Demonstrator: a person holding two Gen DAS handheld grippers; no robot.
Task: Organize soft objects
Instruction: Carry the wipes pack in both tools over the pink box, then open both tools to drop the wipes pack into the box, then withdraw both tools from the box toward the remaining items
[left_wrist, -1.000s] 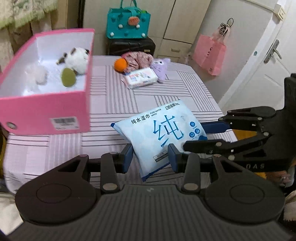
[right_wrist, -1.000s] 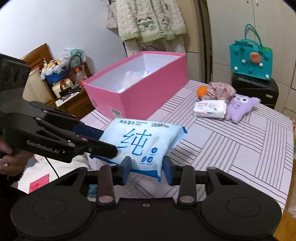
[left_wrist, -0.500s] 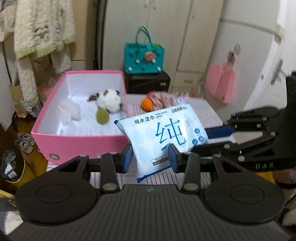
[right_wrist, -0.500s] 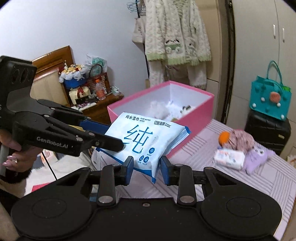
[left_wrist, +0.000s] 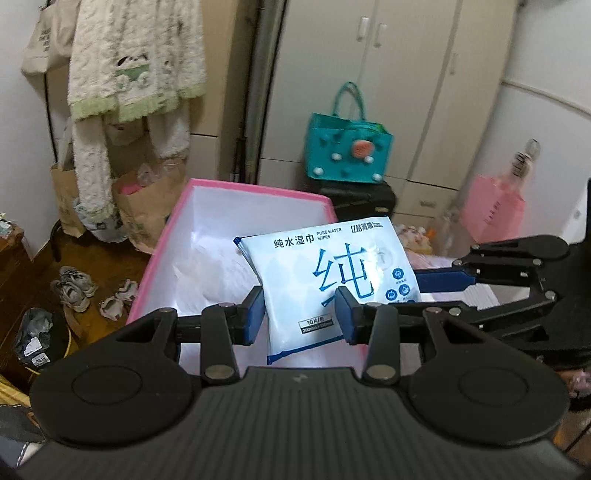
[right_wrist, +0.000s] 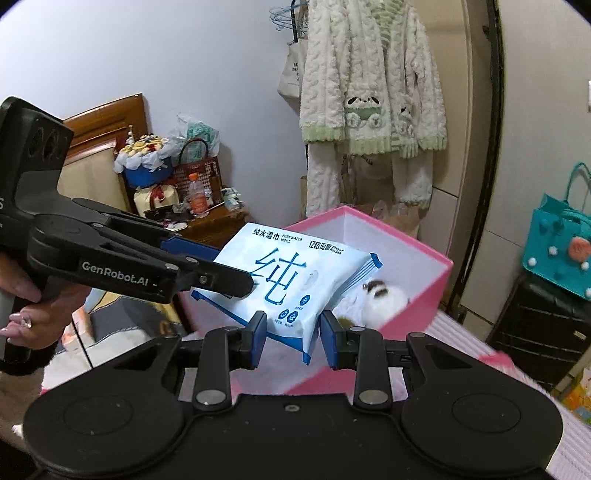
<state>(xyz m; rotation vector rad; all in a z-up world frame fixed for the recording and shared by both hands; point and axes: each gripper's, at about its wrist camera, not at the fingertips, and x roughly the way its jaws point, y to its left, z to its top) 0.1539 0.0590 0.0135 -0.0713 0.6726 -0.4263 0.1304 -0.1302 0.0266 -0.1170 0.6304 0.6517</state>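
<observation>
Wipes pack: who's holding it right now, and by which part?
Both tongs grip the wipes pack: the left tongs on its bottom edge, the right tongs on a side edge, above the pink box.

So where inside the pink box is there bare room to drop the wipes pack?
The pink cardboard box shows bare white floor along its left wall and far end. Near its right wall it is crowded: a white-and-brown plush toy lies there. The blue-and-white wipes pack, held by both grippers, hides the rest.
</observation>
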